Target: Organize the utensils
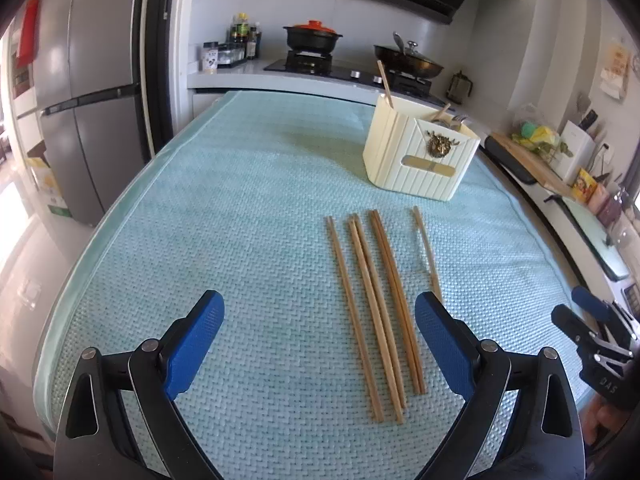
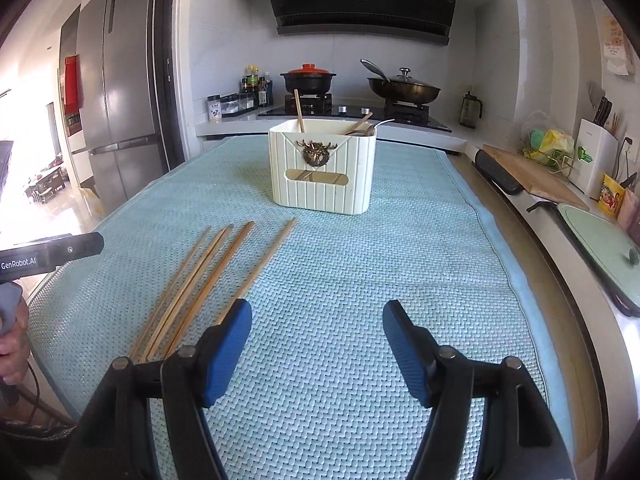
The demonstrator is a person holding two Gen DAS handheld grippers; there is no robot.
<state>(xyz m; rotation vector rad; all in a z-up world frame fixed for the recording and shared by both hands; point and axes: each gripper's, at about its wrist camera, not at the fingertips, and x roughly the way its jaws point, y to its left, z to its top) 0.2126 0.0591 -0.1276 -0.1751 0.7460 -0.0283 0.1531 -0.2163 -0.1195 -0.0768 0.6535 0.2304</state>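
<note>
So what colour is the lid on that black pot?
Orange-red lid, clearest in the right wrist view.

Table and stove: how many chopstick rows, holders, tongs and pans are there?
rows of chopsticks: 4
cream holder: 1
left tongs, right tongs: 2
black pot, wok: 2
Total: 9

Wooden chopsticks [image 1: 376, 312] flat before cream holder [image 1: 420, 156]

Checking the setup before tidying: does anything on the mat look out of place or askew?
Nothing is spilled or damaged. The wooden chopsticks lie loose on the blue mat, in front of the cream utensil holder rather than in it, and one chopstick lies apart from the rest.
</note>
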